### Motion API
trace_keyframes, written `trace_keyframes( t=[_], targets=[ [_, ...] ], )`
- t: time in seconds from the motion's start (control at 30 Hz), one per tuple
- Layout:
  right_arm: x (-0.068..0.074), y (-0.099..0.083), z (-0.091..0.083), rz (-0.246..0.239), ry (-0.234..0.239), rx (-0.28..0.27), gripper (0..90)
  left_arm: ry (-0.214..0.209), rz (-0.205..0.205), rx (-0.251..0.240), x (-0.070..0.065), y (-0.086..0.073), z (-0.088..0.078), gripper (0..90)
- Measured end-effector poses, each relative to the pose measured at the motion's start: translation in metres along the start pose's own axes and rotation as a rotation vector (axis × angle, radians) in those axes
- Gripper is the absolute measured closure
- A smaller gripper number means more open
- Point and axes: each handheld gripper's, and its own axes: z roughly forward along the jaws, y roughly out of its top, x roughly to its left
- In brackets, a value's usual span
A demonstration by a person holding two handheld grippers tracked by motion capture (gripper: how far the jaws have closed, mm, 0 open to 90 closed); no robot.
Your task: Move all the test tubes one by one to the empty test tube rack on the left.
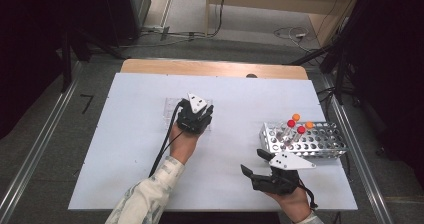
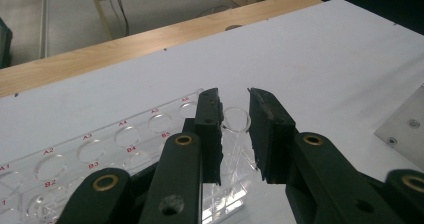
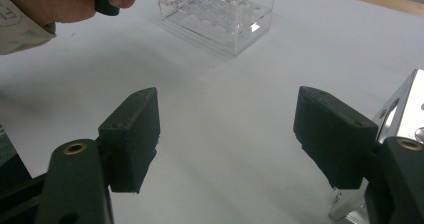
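A clear plastic rack (image 1: 171,107) with labelled round holes stands near the middle of the white table (image 1: 125,149). My left gripper (image 1: 199,115) hovers over its right end, pointing down and away. In the left gripper view, the round rim of a clear tube (image 2: 235,119) sits between the jaws of the left gripper (image 2: 235,104), at the corner of the clear rack (image 2: 100,149), and the pads touch its sides. My right gripper (image 1: 252,161) rests low at the front right, open and empty (image 3: 227,119). Beside it stands a perforated metal rack (image 1: 320,141).
The metal rack holds several tubes with red caps (image 1: 301,129) and orange caps (image 1: 296,117). Its wall (image 3: 400,104) is close to my right jaw. A wooden edge (image 1: 215,68) runs along the back of the table. Cables lie on the floor beyond.
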Motion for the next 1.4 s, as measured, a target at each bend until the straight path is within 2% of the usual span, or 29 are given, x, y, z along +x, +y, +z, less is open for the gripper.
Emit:
trace_keyframes(
  t=[0.13,0.3,0.43,0.53,0.6,0.73,0.97,1.13,1.4],
  targets=[
    [-0.001,0.000,0.000,-0.001,-0.004,0.001,25.3,-0.016,-0.015,-0.012,0.000,0.001,-0.004,64.9],
    [-0.005,0.000,-0.007,0.022,-0.030,-0.025,27.1,-0.020,-0.029,-0.055,0.001,0.000,-0.017,47.8],
    [-0.012,-0.001,-0.011,0.030,-0.074,-0.032,29.0,-0.014,-0.040,-0.041,0.002,-0.010,-0.030,33.3],
    [-0.020,-0.003,-0.013,0.053,-0.109,-0.038,29.6,-0.028,-0.055,-0.037,0.003,-0.018,-0.041,26.3],
    [-0.024,-0.004,-0.015,0.065,-0.128,-0.044,29.8,-0.042,-0.068,-0.035,0.005,-0.024,-0.049,25.1],
    [-0.029,-0.005,-0.019,0.080,-0.152,-0.050,29.8,-0.050,-0.067,-0.035,0.008,-0.030,-0.061,24.1],
    [-0.038,-0.008,-0.027,0.094,-0.178,-0.054,30.1,-0.024,-0.078,-0.044,0.017,-0.039,-0.081,22.2],
    [-0.046,-0.011,-0.035,0.112,-0.206,-0.065,30.7,-0.012,-0.082,-0.047,0.021,-0.043,-0.088,21.5],
    [-0.063,-0.018,-0.047,0.154,-0.284,-0.080,31.6,0.011,-0.085,-0.047,0.025,-0.046,-0.090,20.2]
  ],
)
